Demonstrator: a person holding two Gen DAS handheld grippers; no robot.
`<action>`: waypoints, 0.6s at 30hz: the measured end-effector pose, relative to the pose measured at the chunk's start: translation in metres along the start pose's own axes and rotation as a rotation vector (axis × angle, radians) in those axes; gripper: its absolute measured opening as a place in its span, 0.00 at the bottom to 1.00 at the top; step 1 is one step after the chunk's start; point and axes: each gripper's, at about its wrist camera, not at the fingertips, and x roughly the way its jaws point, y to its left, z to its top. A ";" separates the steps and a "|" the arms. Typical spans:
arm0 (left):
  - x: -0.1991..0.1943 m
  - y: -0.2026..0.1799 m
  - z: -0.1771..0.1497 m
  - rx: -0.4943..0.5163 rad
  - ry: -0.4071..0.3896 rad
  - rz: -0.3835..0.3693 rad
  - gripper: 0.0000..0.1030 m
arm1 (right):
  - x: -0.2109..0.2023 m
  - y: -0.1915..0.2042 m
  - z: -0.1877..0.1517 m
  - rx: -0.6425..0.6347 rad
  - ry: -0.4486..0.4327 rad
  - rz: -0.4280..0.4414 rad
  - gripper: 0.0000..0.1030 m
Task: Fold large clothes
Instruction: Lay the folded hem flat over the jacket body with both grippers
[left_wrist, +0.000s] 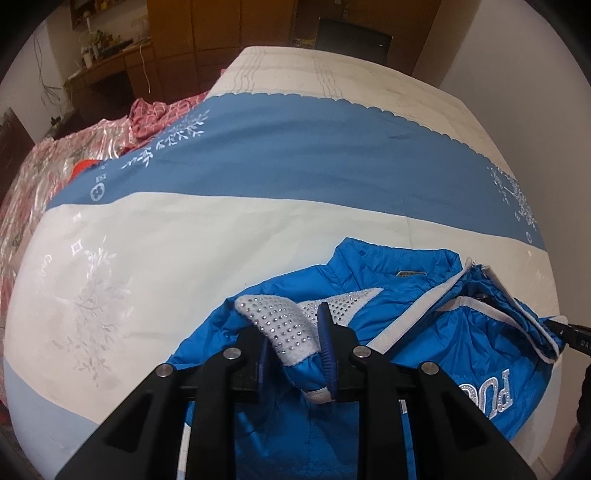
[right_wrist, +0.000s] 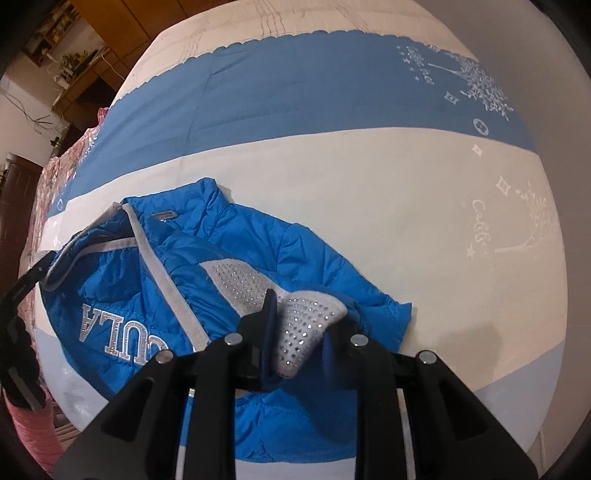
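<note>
- A bright blue puffer jacket (left_wrist: 436, 343) lies on the near part of a bed, over the cream band of the bed cover (left_wrist: 184, 236), its stand-up collar (left_wrist: 391, 258) pointing toward the far end of the bed.
- The jacket's front is up: a white zipper band (right_wrist: 173, 291) runs down its middle, and silver studded lettering (right_wrist: 110, 332) crosses the chest.
- Each shoulder carries a white panel set with small rhinestones (left_wrist: 284, 328).
- The left gripper (left_wrist: 295, 354) has its two blue-padded fingers on either side of a raised fold of that studded shoulder panel, pinching it with the fabric bunched between the pads.
- The right gripper (right_wrist: 299, 343) likewise pinches the other studded shoulder panel (right_wrist: 306, 325), which stands up in a peak between its fingers.
- In the left wrist view, the tip of the other gripper shows at the right edge, by the turned-back jacket front.
- The blue sleeve (right_wrist: 373, 306) on the right side lies crumpled on the cover, just beside the right gripper.
- Beyond the jacket, the cover shows a wide blue band (left_wrist: 295, 162) with white snowflake-like prints and a scalloped far edge.
- A pink floral quilt (left_wrist: 44, 177) lies heaped along the left side of the bed.
- Wooden cabinets (left_wrist: 221, 37) and a desk (left_wrist: 110, 62) with potted plants stand against the far wall.
</note>
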 end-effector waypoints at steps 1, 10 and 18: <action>0.002 -0.001 0.001 0.004 0.001 0.003 0.23 | 0.002 -0.001 0.000 -0.001 -0.001 0.000 0.21; 0.034 0.003 0.006 -0.014 0.037 0.006 0.23 | 0.029 -0.006 0.009 -0.012 0.028 -0.014 0.21; 0.051 0.001 0.003 0.014 0.036 0.038 0.23 | 0.043 -0.005 0.010 -0.013 0.030 -0.039 0.21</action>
